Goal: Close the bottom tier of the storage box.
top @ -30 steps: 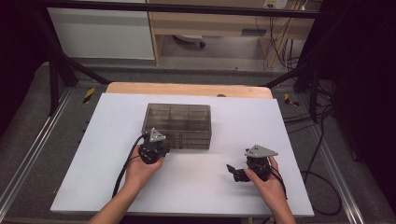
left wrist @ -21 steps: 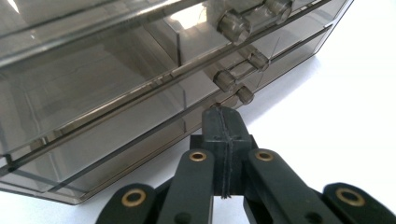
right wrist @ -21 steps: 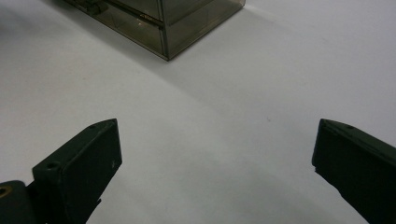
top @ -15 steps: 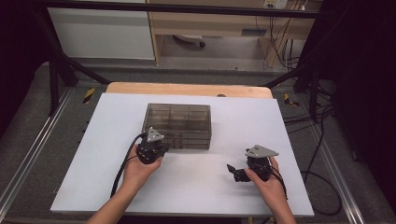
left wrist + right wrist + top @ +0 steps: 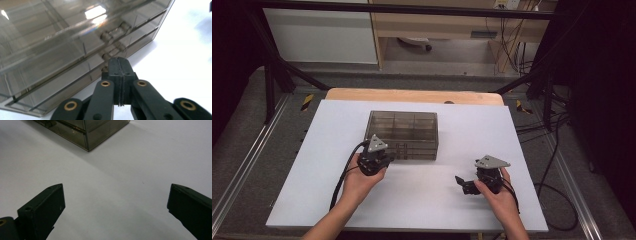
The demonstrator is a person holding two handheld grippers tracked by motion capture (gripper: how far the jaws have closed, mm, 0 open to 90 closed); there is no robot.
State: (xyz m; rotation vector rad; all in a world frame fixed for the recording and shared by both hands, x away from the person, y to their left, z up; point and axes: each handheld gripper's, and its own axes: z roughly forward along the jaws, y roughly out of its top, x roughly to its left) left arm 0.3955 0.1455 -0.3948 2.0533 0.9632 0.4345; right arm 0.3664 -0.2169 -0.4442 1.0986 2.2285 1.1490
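With the left tool pressed together at a latch on the box mid-table and the right tool spread well apart, a tug could drag the unbraced box.

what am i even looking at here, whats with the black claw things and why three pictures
A person sits at a white table and holds a black two-jaw tool in each hand; each is a hand-held gripper. The high view comes from a fixed camera above the table. The other two pictures come from small cameras riding on the tools, looking along their jaws.

On the table stands one smoky transparent plastic organiser box with inner compartments and small latches on its front. The left hand-held gripper has its jaws pressed together, tips right at the box's front by the latches; whether they pinch anything there is hard to tell. The right hand-held gripper has jaws wide apart, holding nothing, over bare table apart from the box.
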